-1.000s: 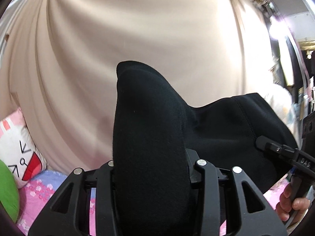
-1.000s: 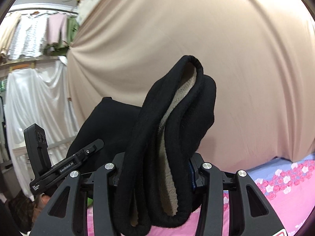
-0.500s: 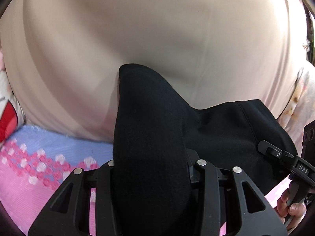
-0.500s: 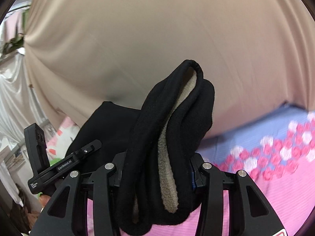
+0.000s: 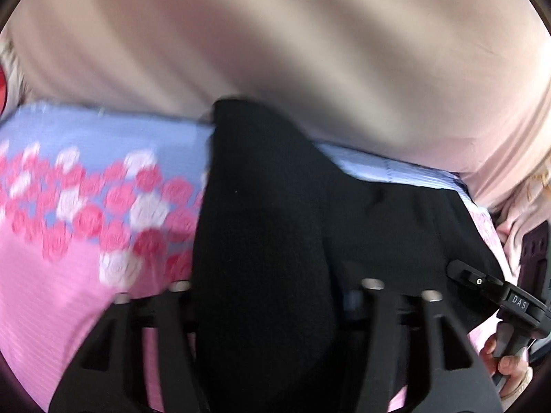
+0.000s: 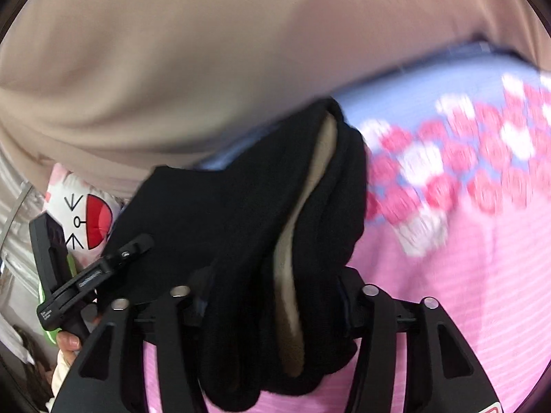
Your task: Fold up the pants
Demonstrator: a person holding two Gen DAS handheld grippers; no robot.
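The black fleece-lined pants [image 5: 261,241] hang bunched between the jaws of my left gripper [image 5: 275,285]. Those jaws are opening, and a gap shows beside the right finger [image 5: 373,296]. The cloth stretches right to the other gripper [image 5: 496,292]. In the right wrist view a thick fold of the pants [image 6: 241,213], with its beige lining showing, fills my right gripper [image 6: 273,290]. Its jaws are opening too, but the pads still touch the cloth. Both grippers are low over the bed.
A pink and blue rose-patterned bedspread [image 5: 69,275] [image 6: 482,258] lies just below. A beige curtain [image 5: 275,34] hangs behind the bed. A cartoon-face pillow [image 6: 86,213] sits at the left. A person's hand [image 5: 509,364] holds the right gripper's handle.
Both grippers have come down from in front of the curtain to just above the bedspread and tilted downward. The left jaws have spread apart; the right jaws have widened slightly.
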